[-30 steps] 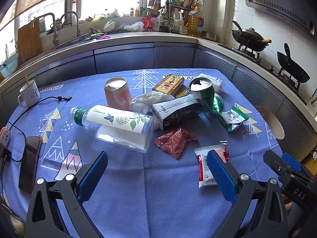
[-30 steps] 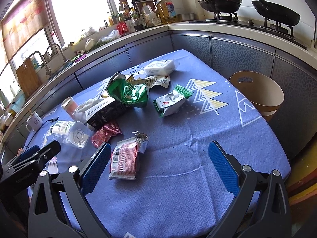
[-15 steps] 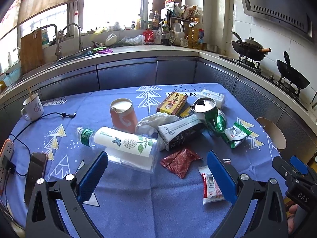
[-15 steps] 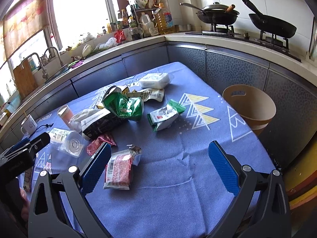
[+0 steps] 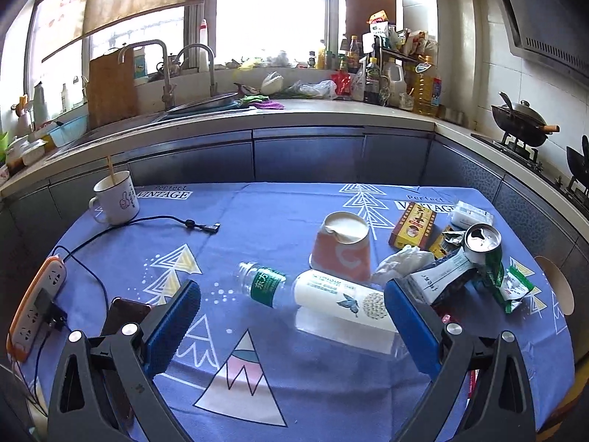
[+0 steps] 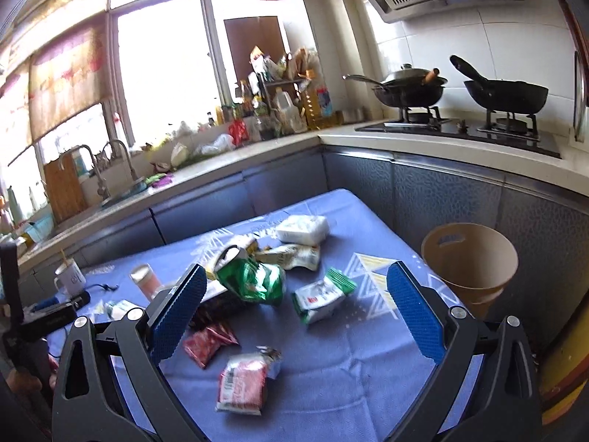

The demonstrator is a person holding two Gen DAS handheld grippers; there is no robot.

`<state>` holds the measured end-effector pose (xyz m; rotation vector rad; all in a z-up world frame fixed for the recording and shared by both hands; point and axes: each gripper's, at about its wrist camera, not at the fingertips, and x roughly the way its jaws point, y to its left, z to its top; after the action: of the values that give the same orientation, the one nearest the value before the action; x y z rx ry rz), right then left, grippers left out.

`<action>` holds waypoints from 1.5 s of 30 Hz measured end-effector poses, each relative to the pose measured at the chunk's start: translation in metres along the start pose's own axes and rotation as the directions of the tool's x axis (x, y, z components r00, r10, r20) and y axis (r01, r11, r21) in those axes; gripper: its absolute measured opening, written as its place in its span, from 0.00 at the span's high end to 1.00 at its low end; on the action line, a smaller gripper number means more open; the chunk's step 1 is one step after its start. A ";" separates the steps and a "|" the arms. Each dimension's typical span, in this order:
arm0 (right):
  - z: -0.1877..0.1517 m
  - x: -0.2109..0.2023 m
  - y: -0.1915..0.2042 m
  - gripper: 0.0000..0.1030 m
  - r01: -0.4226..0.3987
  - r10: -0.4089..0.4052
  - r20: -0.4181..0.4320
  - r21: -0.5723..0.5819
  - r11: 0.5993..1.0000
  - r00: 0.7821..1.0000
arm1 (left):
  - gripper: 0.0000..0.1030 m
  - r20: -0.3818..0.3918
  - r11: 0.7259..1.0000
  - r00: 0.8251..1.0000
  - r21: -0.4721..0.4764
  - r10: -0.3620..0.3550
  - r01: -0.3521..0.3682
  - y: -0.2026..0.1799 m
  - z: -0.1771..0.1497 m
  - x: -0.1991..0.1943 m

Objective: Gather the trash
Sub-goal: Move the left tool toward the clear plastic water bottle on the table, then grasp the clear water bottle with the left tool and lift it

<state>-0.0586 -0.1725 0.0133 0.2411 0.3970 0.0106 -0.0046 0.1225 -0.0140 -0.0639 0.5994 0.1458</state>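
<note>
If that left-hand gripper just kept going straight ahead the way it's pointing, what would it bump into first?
Probably the clear plastic bottle lying on its side on the blue tablecloth. It sits between the open fingers of the left gripper, with the upturned orange paper cup behind it. Depth is hard to judge.

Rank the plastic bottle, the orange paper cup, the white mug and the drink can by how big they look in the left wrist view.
1. Plastic bottle, lying down and nearest.
2. Orange paper cup.
3. White mug.
4. Drink can, partly hidden.
The mug sits farther back, so its rank against the cup is unsure.
</note>
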 end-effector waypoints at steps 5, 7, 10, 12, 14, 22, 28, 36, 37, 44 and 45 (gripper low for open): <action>-0.019 0.023 0.004 0.06 -0.067 0.074 -0.143 0.050 0.996 0.987 | 0.04 -0.008 0.999 1.000 -0.027 -0.028 0.027 0.011 -0.009 0.008; -0.027 0.025 0.010 0.06 -0.063 0.067 -0.167 0.034 0.997 0.984 | 0.04 -0.014 0.999 0.999 -0.010 -0.036 0.036 0.009 -0.012 0.012; -0.032 0.027 0.017 0.06 -0.050 0.049 -0.178 0.001 0.999 0.983 | 0.04 -0.023 0.999 0.999 0.019 -0.029 0.030 0.010 -0.014 0.015; -0.033 0.028 0.021 0.06 -0.042 0.037 -0.177 -0.021 0.999 0.984 | 0.04 -0.041 1.000 0.999 0.006 -0.027 0.028 0.017 -0.014 0.019; -0.034 0.029 0.026 0.07 -0.052 0.044 -0.184 -0.039 0.998 0.982 | 0.04 -0.067 0.999 0.997 -0.026 -0.035 0.034 0.028 -0.014 0.025; -0.041 0.077 0.086 0.56 -0.319 0.232 -0.378 -0.186 0.929 0.896 | 0.22 -0.236 0.946 0.937 -0.262 -0.257 0.193 0.074 -0.018 0.064; -0.053 0.093 0.097 0.56 -0.333 0.228 -0.449 -0.170 0.927 0.864 | 0.12 -0.190 0.975 0.960 0.051 -0.205 0.218 0.080 0.013 0.089; -0.079 0.105 0.060 0.49 -0.162 0.083 -0.524 -0.107 0.981 0.848 | 0.16 -0.349 0.828 0.799 0.099 -0.490 0.552 0.068 0.051 0.164; -0.078 0.105 0.058 0.49 -0.152 0.075 -0.523 -0.105 0.983 0.849 | 0.30 -0.376 0.817 0.780 0.092 -0.501 0.569 0.063 0.049 0.173; -0.073 0.105 0.060 0.44 -0.146 0.055 -0.506 -0.141 0.979 0.861 | 0.44 -0.468 0.790 0.713 0.051 -0.522 0.611 0.071 0.012 0.157; -0.074 0.107 0.060 0.44 -0.155 0.064 -0.513 -0.135 0.979 0.856 | 0.42 -0.468 0.801 0.725 0.060 -0.505 0.596 0.075 0.005 0.145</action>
<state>0.0135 -0.0914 -0.0799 0.0847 0.9065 0.2258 0.1048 0.2144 -0.0933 -0.0716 1.0149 -0.5398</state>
